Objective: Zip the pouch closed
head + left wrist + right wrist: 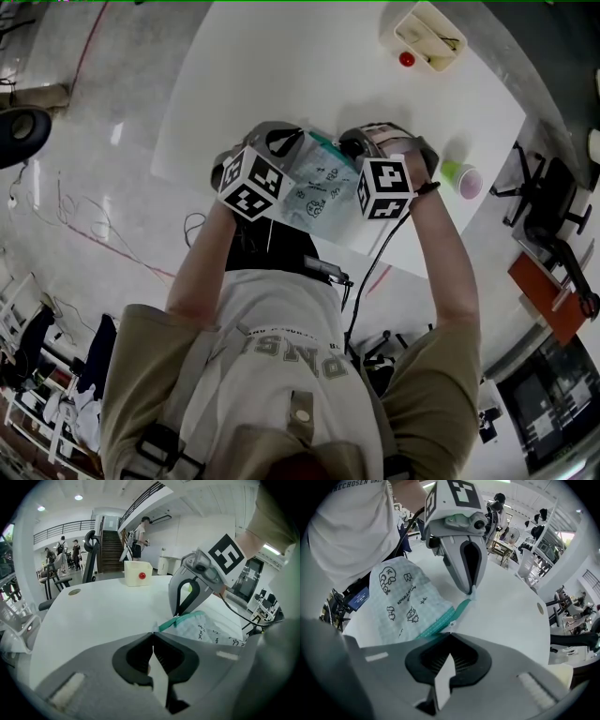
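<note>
The pale green checked fabric pouch (pixel 323 187) with black doodles lies at the near edge of the white table (pixel 281 75). The left gripper (pixel 153 637) is clamped on the end of its teal zipper (pixel 436 625). The right gripper (pixel 449 633) is pinched shut at what looks like the slider. The zipper appears mostly closed, with a short stretch seemingly left.

The head view looks steeply down on the pouch (pixel 322 190) from well above, while the two gripper views sit close at its opposite ends, facing each other, all three sharing it.
</note>
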The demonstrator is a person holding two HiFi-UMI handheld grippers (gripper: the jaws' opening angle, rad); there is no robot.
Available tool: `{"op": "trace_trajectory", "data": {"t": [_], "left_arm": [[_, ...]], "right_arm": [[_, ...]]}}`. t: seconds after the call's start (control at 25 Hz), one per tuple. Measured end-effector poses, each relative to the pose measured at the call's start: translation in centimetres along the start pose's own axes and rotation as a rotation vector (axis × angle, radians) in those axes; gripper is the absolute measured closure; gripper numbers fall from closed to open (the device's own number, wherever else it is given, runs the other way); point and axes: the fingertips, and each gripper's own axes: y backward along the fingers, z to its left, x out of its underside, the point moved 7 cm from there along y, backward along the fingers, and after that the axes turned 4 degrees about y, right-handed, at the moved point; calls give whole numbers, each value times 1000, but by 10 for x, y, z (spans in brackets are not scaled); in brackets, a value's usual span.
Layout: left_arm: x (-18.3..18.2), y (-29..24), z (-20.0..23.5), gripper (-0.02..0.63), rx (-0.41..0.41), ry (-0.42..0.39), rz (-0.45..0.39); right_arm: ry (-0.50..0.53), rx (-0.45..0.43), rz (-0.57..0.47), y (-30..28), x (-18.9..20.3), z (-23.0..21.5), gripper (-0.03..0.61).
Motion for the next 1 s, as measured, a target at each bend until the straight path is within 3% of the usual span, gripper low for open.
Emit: {"op": "trace_trajectory", "data": {"t": [1.0], "left_arm": [[4, -2, 3, 595, -16, 6, 6]], "right_arm": [[-11, 12, 14, 5, 7, 7, 578]]}}
